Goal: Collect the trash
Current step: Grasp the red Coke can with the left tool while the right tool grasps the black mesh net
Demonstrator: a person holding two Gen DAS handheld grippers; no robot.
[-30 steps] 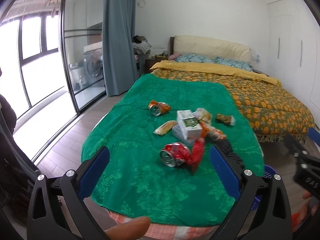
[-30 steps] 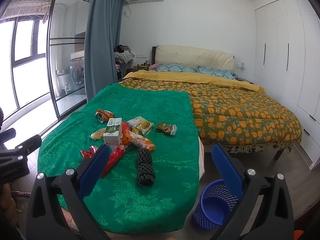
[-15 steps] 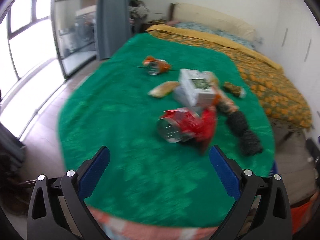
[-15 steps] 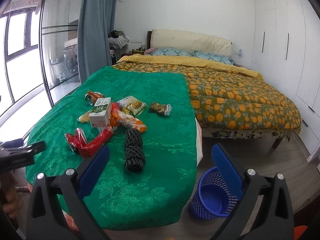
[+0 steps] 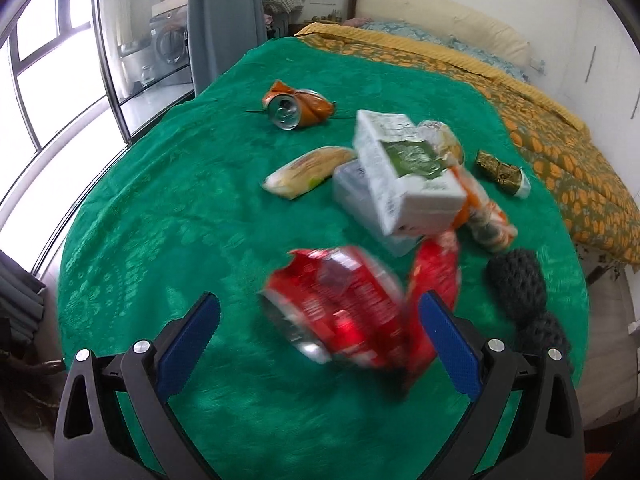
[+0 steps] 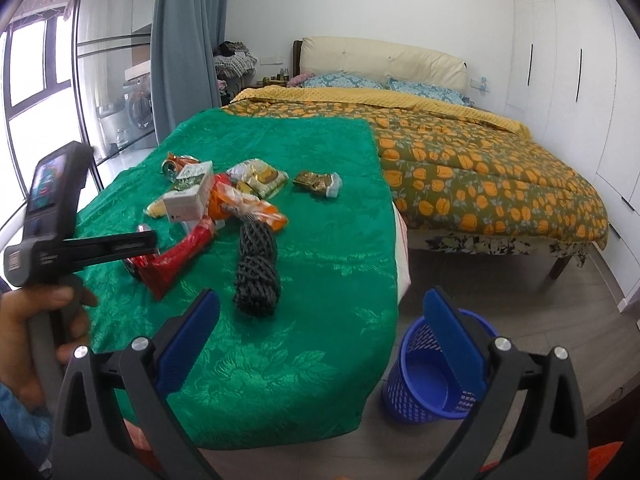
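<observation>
Trash lies on a green-clothed table [image 5: 168,216]. A crushed red can [image 5: 336,304] sits just ahead of my open left gripper [image 5: 320,332], between its blue pads, with a red wrapper [image 5: 434,280] beside it. Behind are a white carton [image 5: 404,172], a yellow snack packet [image 5: 308,172], an orange crushed can [image 5: 296,106], an orange wrapper [image 5: 486,216], a gold wrapper [image 5: 502,172] and a black rope bundle [image 5: 518,284]. My right gripper [image 6: 320,332] is open and empty above the table's near edge, over a blue bin [image 6: 432,368]. The left gripper's body [image 6: 80,248] shows at the left.
A bed with an orange floral quilt [image 6: 480,168] stands behind and right of the table [image 6: 320,240]. Glass doors and a grey curtain [image 6: 184,40] are on the left. White wardrobes [image 6: 568,80] line the right wall. Wooden floor surrounds the bin.
My left gripper has moved forward and down to the red can, which now looms large between the pads. My right gripper has dipped and shifted slightly, bringing the bin closer.
</observation>
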